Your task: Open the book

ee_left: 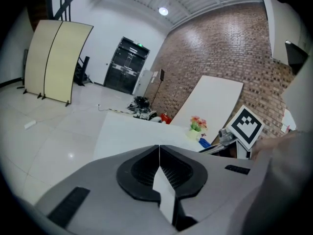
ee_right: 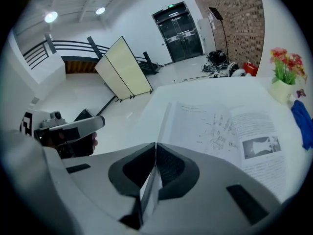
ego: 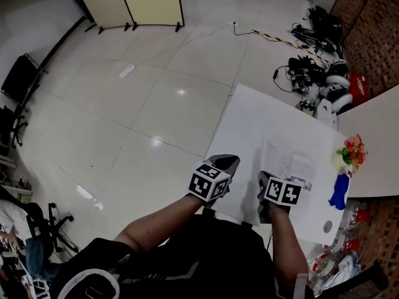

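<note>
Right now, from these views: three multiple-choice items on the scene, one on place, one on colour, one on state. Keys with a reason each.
1. In the head view, where does the flower vase stand?
A. On top of the book
B. On the table, right of the book
C. On the table, left of the book

2. What colour is the cloth beside the vase?
A. Red
B. Green
C. Blue

3. What state is the book in?
A. Shut, cover up
B. Open, lying flat, pages up
C. Standing on edge

1 B: the vase sits on the white top past the book's right edge.
2 C: the cloth is plainly blue in both views that show it.
3 B: the right gripper view shows two printed pages side by side.
</note>
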Tool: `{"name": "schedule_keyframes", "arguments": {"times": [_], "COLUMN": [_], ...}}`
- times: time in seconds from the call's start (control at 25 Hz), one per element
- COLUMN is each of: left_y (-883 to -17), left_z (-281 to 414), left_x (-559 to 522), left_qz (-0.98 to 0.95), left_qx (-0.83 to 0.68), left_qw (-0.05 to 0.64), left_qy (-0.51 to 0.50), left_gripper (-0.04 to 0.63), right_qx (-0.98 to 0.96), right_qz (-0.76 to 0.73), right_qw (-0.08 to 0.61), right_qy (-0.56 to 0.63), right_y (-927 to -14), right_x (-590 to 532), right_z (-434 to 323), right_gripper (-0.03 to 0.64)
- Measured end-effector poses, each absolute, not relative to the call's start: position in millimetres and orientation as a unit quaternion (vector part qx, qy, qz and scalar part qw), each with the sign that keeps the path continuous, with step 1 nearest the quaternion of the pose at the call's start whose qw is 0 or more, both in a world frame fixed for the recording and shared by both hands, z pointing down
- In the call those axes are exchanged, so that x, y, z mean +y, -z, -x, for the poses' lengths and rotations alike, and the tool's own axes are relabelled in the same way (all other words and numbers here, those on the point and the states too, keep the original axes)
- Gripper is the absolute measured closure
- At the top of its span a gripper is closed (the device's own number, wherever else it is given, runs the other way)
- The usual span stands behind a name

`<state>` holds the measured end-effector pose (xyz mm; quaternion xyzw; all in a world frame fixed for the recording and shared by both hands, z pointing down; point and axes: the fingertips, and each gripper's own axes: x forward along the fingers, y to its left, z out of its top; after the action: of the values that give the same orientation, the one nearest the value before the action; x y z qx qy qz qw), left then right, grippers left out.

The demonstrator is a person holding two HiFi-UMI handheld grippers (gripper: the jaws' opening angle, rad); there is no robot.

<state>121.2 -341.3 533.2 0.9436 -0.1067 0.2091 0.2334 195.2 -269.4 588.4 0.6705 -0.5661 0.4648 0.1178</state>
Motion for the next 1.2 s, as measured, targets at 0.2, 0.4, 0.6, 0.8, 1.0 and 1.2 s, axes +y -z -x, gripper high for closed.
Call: {"name": "schedule_keyframes", "arguments": {"times": [0.2, 0.4, 0.6, 0.8, 1.0, 1.2], "left_y": [-539, -544, -545, -548, -549, -549], "left_z": [-100, -95, -101, -104, -110, -114], "left_x": [-353, -352, -348, -340, -333, -325], "left_qz": [-0.939, -0.937, -0.938, -0.937, -0.937, -0.936], "left_qx": [-0.122, -0.120, -0.110, -0.104, -0.100, -0.099], "left_qw": [0.235, 0.235, 0.233, 0.231, 0.232, 0.232], "left_qy": [-0.217, -0.228, -0.233, -0.240, -0.243, -0.244], "left_gripper": [0.591, 0.591, 0.592, 0.591, 0.591, 0.591], "right_qx": [-0.571, -0.594, -0.545, -0.458, -0.432, -0.419], "right_qz": [-0.653, -0.645, -0.705, -0.768, -0.780, -0.783], "right_qw": [0.108, 0.078, 0.053, 0.106, 0.108, 0.126], "right_qy": [-0.485, -0.475, -0.451, -0.435, -0.440, -0.442], "right_y": [-609, -607, -597, -610, -621, -631], "right_x": [-276, -280, -260, -207, -185, -168], "right_z": [-184, -177, -230, -294, -308, -312], "right_gripper": [0.606, 0.605, 0.604, 0.604, 0.604, 0.604]}}
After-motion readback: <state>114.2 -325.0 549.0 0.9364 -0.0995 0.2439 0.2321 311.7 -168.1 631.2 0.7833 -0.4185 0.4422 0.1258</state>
